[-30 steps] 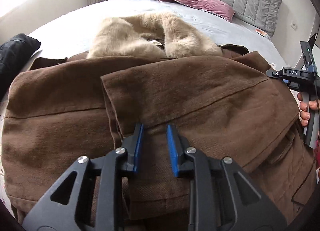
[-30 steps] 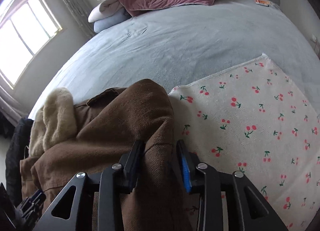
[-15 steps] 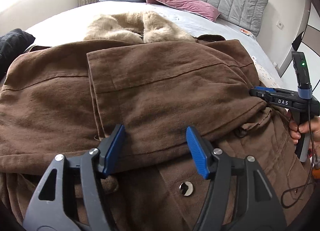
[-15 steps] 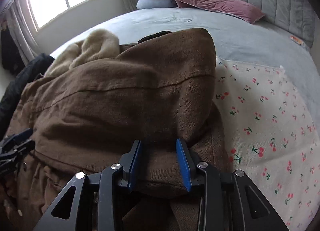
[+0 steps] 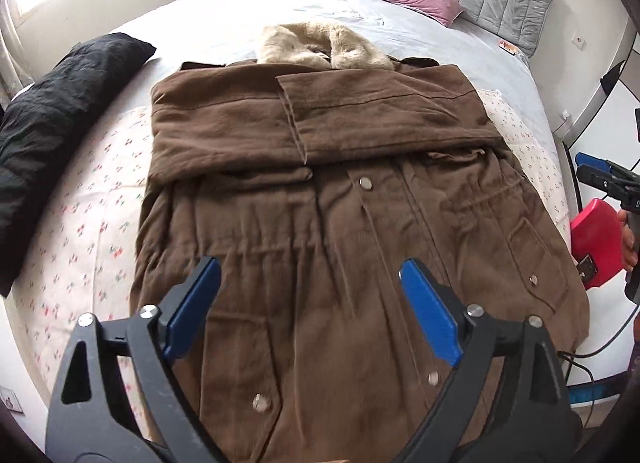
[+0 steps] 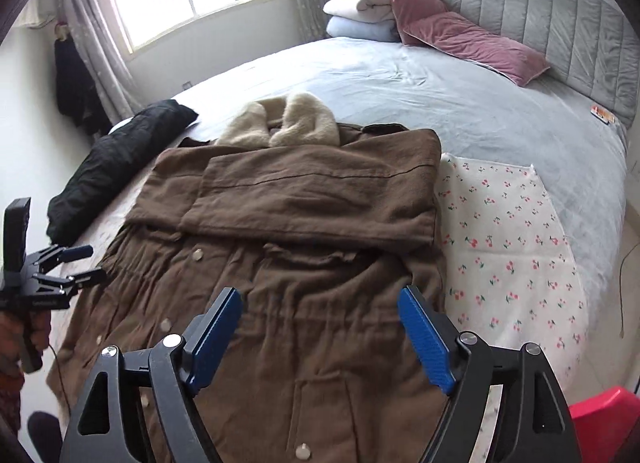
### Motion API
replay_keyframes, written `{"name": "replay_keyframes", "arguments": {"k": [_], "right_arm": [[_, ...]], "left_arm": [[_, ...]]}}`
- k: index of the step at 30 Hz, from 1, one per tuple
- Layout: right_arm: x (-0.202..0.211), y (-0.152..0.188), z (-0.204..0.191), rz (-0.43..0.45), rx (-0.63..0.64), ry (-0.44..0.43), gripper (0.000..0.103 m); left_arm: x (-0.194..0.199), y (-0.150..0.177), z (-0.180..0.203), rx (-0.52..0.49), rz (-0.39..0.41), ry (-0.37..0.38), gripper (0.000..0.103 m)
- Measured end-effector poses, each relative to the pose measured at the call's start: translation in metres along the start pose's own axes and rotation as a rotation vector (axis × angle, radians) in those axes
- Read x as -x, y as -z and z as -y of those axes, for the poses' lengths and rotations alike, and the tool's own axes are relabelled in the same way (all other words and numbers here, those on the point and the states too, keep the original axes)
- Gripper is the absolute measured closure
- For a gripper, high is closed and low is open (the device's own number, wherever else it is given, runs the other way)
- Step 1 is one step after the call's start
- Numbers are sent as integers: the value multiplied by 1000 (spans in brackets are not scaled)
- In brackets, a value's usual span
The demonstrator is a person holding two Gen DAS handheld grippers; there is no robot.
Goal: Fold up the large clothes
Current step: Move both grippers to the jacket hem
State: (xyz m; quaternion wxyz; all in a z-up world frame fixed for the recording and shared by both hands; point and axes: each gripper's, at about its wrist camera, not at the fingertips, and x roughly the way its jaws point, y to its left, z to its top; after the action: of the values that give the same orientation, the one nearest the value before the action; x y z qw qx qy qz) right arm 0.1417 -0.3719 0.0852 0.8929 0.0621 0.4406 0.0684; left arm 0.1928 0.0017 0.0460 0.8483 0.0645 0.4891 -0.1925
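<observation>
Brown coat [image 5: 320, 223] lying on the cherry-print sheet [image 6: 512, 255] at the bed's near edge, sleeves crossed; left gripper [image 5: 310, 311] and right gripper [image 6: 320, 339] opening, nothing between them, best gripping both hem corners evenly next

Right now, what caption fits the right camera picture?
Brown coat lies on the bed, sleeves folded across, right gripper opening above it.

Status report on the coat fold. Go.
Left gripper and right gripper both opening, nothing between the jaws. Brown coat flat on the cherry-print sheet, both sleeves folded across the chest. Black garment alongside, clear of it.
</observation>
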Motion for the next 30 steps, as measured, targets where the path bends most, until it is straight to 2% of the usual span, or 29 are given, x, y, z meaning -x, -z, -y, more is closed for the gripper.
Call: {"name": "replay_keyframes", "arguments": {"k": [1,7,12,15,18,25,30], "right_arm": [[10,11,-3,-2,12,-4,17],[43,79,-15,-46,60,-17,16],[52,129,-7,-70,45,-21,16],[55,150,3,-83,14,-25,16],[57,165,19,-79,-41,-45,16],[47,191,60,-99,-211,-118,16],[28,202,77,-112,-294,-155,16]], "left_arm": [[10,10,-6,11,-11,9,2],[51,74,-32,20,-79,-15,2],[60,118,-62,81,-124,11,2],[56,138,-82,145,-155,51,2],[49,151,-95,185,-168,102,2],[33,166,-114,208,-139,257,2],[23,170,-126,238,-120,295,3]]}}
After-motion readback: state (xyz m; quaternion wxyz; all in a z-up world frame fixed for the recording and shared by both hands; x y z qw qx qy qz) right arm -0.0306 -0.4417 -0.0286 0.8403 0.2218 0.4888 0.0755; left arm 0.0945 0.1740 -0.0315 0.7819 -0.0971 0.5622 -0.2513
